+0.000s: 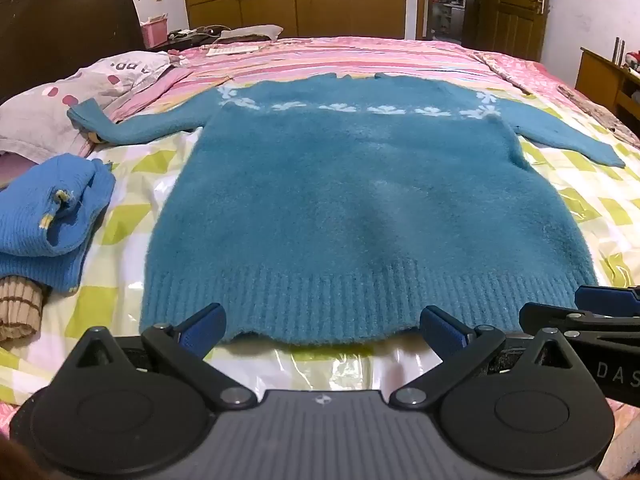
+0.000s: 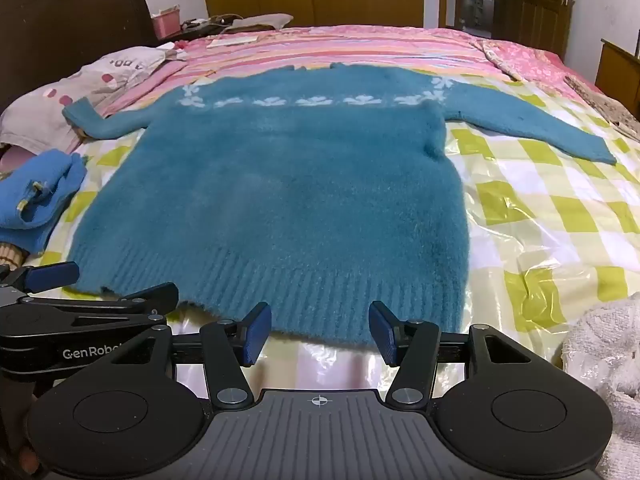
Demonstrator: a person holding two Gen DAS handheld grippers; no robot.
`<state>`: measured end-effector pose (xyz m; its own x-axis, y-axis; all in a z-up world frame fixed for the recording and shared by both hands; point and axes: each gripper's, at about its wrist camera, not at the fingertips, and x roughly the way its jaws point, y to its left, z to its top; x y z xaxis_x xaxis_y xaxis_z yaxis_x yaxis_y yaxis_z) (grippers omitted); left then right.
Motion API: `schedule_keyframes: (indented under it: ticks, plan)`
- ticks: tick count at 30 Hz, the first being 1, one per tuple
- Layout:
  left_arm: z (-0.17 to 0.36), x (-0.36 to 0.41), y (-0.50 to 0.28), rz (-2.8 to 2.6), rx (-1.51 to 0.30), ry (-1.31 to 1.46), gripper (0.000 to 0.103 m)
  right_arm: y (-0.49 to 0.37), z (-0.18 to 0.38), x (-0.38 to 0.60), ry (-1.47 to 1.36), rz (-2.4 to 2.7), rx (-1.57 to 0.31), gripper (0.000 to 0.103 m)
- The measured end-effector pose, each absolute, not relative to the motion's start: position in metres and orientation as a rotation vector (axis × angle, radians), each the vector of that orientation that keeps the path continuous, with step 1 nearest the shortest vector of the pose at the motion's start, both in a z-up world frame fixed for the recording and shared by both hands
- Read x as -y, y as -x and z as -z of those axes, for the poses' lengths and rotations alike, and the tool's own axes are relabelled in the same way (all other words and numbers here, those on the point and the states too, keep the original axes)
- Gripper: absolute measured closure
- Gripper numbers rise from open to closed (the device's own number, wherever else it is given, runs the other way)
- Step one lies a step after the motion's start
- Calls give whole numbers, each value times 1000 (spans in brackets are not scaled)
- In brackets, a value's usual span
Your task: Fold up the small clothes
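A fuzzy teal sweater [image 1: 360, 200] with a band of pale flowers across the chest lies flat on the bed, sleeves spread to both sides and ribbed hem [image 2: 320, 292] nearest me. My left gripper [image 1: 323, 328] hovers at the hem's left-middle part, jaws wide apart, pads not touching the knit. Beside it, my right gripper [image 2: 320, 332] stands open over the hem's right part, with nothing pinched. The right gripper's fingers [image 1: 604, 300] show at the edge of the left wrist view. The left gripper's fingers [image 2: 54, 274] show at the left of the right wrist view.
A green-and-white checked plastic sheet [image 2: 540, 200] covers the near bed, pink striped bedding [image 1: 340, 60] the far part. A folded blue knit [image 1: 48, 216] and a beige ribbed piece [image 1: 18, 304] lie left, pillows [image 1: 60, 108] beyond. A white towel [image 2: 604, 360] sits right.
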<state>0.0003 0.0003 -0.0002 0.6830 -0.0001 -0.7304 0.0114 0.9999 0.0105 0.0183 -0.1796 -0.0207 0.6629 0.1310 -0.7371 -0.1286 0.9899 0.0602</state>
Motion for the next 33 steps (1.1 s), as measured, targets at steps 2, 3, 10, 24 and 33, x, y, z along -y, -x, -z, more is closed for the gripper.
schedule_keyframes:
  ticks: [2,3,10,24,33]
  plan:
    - [0,-1,0,6,-820,-8,0,-19,21,180,-3,-147,-835,49]
    - [0,-1,0,5,-821,-6,0,-19,21,180,-3,-147,-836,49]
    - [4,-4,-2,-13,-843,4,0,-24,26,178,5,-144,-851,49]
    - [14,-5,-27,-11,-885,8,0,-44,31,170,18,-121,-872,49]
    - [34,-9,-38,-13,-951,54,0,-54,45,166,17,-126,-913,49]
